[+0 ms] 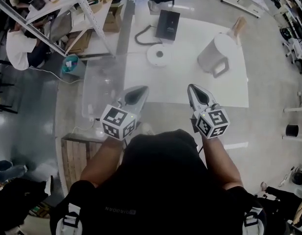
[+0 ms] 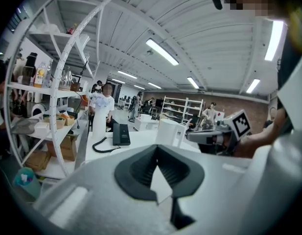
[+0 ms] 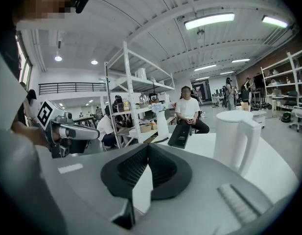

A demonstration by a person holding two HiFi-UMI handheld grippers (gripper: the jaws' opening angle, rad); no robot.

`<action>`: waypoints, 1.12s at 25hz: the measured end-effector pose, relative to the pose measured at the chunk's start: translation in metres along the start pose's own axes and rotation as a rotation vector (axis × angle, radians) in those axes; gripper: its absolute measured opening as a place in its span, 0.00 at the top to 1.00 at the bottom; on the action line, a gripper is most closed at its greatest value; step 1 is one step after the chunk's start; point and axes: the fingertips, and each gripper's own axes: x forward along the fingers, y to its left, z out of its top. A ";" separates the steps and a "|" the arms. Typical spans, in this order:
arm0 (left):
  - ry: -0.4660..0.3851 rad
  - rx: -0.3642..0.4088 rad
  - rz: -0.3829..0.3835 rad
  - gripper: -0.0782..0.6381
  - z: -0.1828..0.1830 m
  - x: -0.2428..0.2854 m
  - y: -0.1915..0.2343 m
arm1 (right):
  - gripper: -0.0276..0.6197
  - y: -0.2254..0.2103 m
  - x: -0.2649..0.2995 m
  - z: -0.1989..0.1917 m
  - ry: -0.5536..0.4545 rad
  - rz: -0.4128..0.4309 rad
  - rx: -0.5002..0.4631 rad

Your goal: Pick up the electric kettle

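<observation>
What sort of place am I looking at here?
Probably a big workshop or lab: white metal shelving, strip lights overhead, and a white worktable holding an electric kettle.

On the bench (image 1: 180, 89) before us, the electric kettle (image 1: 217, 54) stands far right, the round base (image 1: 159, 55) left of it and apart, the desk phone (image 1: 168, 24) behind that base, a shelf rack (image 1: 72, 9) beyond the bench's left side, and our left claw (image 1: 139, 92) and right claw (image 1: 194, 91) side by side over the near edge.
</observation>
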 end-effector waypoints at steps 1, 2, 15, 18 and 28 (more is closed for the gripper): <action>-0.003 0.002 -0.001 0.89 0.001 0.001 -0.003 | 0.95 0.001 -0.003 0.001 -0.002 0.005 -0.004; -0.007 0.004 -0.002 0.89 0.002 0.003 -0.007 | 0.95 0.001 -0.006 0.001 -0.004 0.008 -0.007; -0.004 0.002 -0.039 0.89 0.000 0.036 -0.094 | 0.95 -0.020 -0.083 -0.006 -0.012 0.033 -0.008; -0.007 0.008 -0.034 0.89 0.001 0.041 -0.115 | 0.95 -0.029 -0.103 -0.010 -0.013 0.038 -0.004; -0.021 -0.048 0.002 0.89 -0.007 0.039 -0.167 | 0.95 -0.041 -0.157 -0.019 -0.032 0.077 -0.006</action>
